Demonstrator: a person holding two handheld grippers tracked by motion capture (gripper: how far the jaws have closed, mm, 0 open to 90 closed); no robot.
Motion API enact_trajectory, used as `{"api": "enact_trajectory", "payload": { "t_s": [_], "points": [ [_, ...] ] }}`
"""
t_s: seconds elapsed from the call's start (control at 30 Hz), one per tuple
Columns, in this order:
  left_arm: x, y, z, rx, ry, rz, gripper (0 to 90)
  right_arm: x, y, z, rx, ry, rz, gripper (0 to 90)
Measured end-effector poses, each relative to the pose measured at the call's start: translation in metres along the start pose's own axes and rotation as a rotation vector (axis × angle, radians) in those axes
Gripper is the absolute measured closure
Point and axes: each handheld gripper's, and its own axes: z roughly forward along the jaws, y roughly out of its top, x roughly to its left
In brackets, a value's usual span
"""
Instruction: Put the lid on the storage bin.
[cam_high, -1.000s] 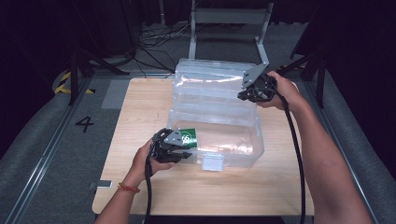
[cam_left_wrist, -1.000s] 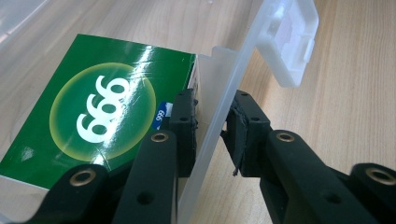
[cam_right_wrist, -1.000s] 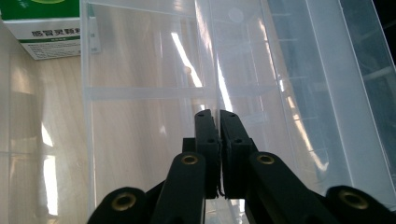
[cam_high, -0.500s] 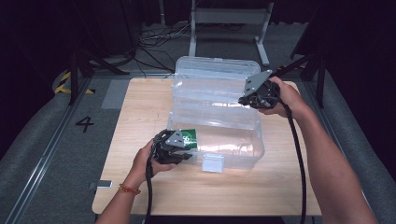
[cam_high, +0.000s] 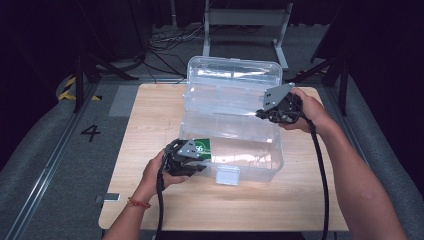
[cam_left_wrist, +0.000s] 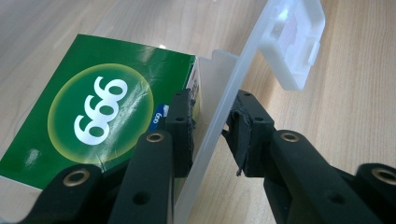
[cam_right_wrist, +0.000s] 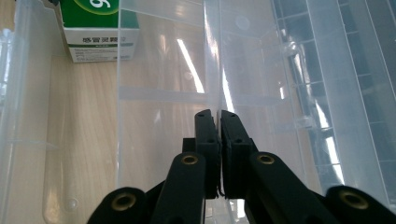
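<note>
An open clear plastic case (cam_high: 250, 159) stands mid-table with a stepped clear tray (cam_high: 225, 102) raised behind its base. A green carton marked 666 (cam_high: 202, 148) (cam_left_wrist: 93, 112) (cam_right_wrist: 100, 32) lies in the base's front left corner. My left gripper (cam_high: 201, 162) (cam_left_wrist: 212, 107) straddles the case's front wall (cam_left_wrist: 219, 112). One jaw is inside beside the carton and the other outside, open, with a small gap at the inner pad. My right gripper (cam_high: 261, 114) (cam_right_wrist: 215, 114) is shut on a thin upright edge of the tray (cam_right_wrist: 212, 70) at its right end.
The case's lid (cam_high: 232, 72) leans back toward the table's far edge. A clear latch (cam_high: 227, 175) (cam_left_wrist: 294, 42) hangs off the front wall. Bare wood (cam_high: 150, 115) lies left and in front of the case. A metal stand (cam_high: 245, 20) is behind the table.
My right gripper has drawn toward the person with the tray edge in it, and the tray has come along. The left gripper stays at the front wall.
</note>
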Motion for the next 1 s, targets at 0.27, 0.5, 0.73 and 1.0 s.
{"api": "enact_trajectory", "payload": {
  "t_s": [0.27,0.5,0.73,1.0],
  "points": [
    [-0.001,0.000,0.000,0.002,0.007,-0.003,70.5,0.012,-0.003,-0.005,-0.023,0.001,0.001,87.8],
    [-0.003,0.002,0.001,0.012,0.014,-0.003,69.9,0.023,-0.005,-0.008,-0.030,-0.001,0.004,87.5],
    [-0.004,0.003,0.002,0.013,0.020,0.005,69.6,0.029,-0.010,-0.010,-0.060,0.008,0.007,87.2],
    [-0.011,0.006,0.001,0.034,0.069,0.036,69.1,0.036,-0.012,-0.010,-0.075,0.003,0.010,86.6]
  ]
}}
